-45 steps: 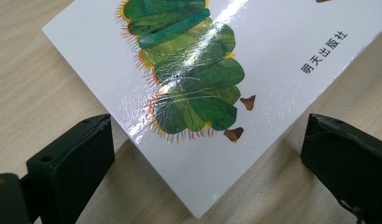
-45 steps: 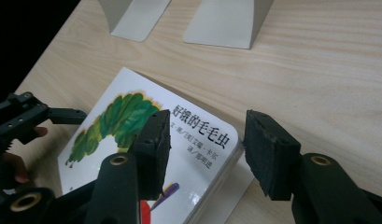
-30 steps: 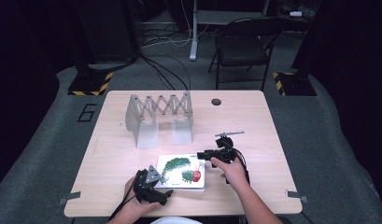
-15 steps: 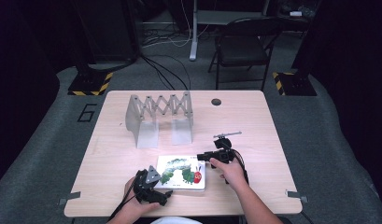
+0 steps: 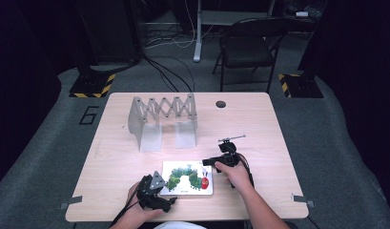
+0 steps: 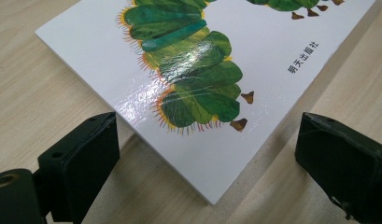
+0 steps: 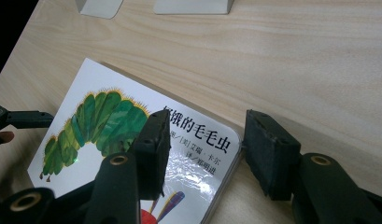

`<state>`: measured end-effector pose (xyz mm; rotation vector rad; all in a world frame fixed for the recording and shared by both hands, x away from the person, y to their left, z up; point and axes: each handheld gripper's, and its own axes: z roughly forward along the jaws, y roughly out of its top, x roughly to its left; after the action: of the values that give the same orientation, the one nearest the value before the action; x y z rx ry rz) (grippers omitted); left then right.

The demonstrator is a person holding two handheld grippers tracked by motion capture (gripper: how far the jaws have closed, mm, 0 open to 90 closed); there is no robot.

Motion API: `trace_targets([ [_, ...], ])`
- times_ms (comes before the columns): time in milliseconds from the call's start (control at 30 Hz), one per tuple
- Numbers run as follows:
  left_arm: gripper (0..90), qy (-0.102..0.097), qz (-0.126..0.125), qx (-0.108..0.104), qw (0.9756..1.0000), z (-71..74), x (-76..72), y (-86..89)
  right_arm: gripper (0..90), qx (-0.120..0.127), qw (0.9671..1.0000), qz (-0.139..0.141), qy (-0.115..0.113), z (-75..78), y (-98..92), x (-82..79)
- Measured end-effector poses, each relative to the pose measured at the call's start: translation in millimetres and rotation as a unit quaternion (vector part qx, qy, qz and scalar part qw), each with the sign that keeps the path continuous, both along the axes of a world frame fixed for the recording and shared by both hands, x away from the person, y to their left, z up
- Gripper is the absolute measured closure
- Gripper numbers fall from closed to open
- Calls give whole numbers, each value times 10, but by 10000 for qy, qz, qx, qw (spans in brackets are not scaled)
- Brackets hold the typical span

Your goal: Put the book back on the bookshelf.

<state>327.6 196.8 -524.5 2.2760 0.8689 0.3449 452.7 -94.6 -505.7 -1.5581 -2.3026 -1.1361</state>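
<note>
Lying flat on the bench (image 5: 135, 157), cover up, picture book (image 5: 188, 177) with green caterpillar artwork, placed between the two claws near the front edge. Left claw (image 5: 169, 200) held low at the book's near left corner; jaws spread wide, one on each side of that corner, clear of cover and edges, having just closed in slightly with the corner between them. Seen from the left gripper view, book corner (image 6: 212, 196) pointing straight into the gap between the jaws. Right claw (image 5: 207, 162) set at the book's far right corner; jaws having just opened a little, one jaw over the cover beside the printed title, the other off the edge over bare bench, corner (image 7: 226, 140) between them, no pressing contact visible. Standing well beyond both claws, grey folding rack (image 5: 162, 121), apart from the book.
</note>
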Motion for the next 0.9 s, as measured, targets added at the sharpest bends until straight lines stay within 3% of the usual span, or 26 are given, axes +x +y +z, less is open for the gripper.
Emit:
trace_targets([
  [400,63,-71,20,-65,10000,-16,-4,-5,501,-34,10000,1,22,-19,-4,2],
  [533,62,-22,2,-52,10000,-10,-4,-3,497,-71,10000,19,-68,-16,7,-4],
  [800,60,-16,0,-39,10000,-9,-3,-5,496,-83,10000,-37,20,4,17,-18],
  [900,58,-15,-2,-36,10000,-9,-4,-6,499,-127,9999,-14,-62,9,25,-21],
])
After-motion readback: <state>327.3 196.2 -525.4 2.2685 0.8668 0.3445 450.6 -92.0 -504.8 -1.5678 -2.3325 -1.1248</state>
